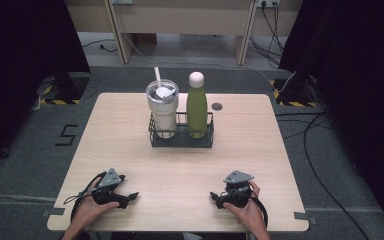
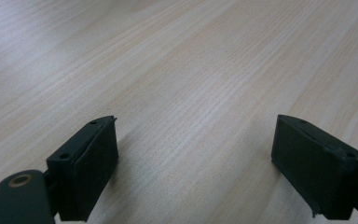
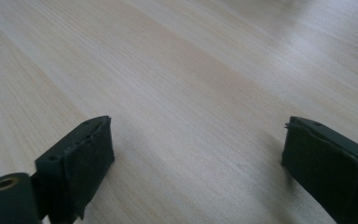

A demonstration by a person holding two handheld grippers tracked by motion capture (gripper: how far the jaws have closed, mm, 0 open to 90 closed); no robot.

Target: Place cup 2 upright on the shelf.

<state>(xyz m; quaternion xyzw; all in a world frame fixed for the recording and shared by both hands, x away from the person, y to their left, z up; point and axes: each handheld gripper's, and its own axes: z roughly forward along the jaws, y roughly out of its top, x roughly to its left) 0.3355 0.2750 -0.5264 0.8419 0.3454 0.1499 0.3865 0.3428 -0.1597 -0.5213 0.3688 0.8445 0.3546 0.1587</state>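
1. My left gripper (image 1: 114, 192) rests at the near left corner of the pale wood-grain worktop (image 1: 130, 150), fingers (image 2: 86, 168) spread wide with nothing between them but bare board.
2. Left to right across the middle toward the far edge, the black wire caddy basket (image 1: 181, 141) holds the cream steel tumbler with clear lid and white straw (image 1: 162, 107) on its left side and the olive-green bottle with pale rounded cap (image 1: 197, 102) on its right, both upright, just beside each other.
3. My right gripper (image 1: 233, 192) sits at the near right corner, fingers (image 3: 77, 165) also wide and empty; both grippers are well apart from the basket.
4. Risk, as I judge it: the tumbler and bottle stand close, so fingers going in around one could knock the other, tipping it against the wire rail.
5. The straw sticks up and leans left; a reach from above could catch it and drag the lid.
6. The basket is light wire; lifting a vessel at an angle could snag the rail and haul the whole caddy along the worktop.
7. The worktop is smooth and matt, with a small dark round grommet (image 1: 217, 106) near the far right edge.
8. Around it: grey carpet, black curtains both sides, trailing cables (image 1: 325, 165) on the floor right, a "5" mark (image 1: 66, 135) on the floor left.
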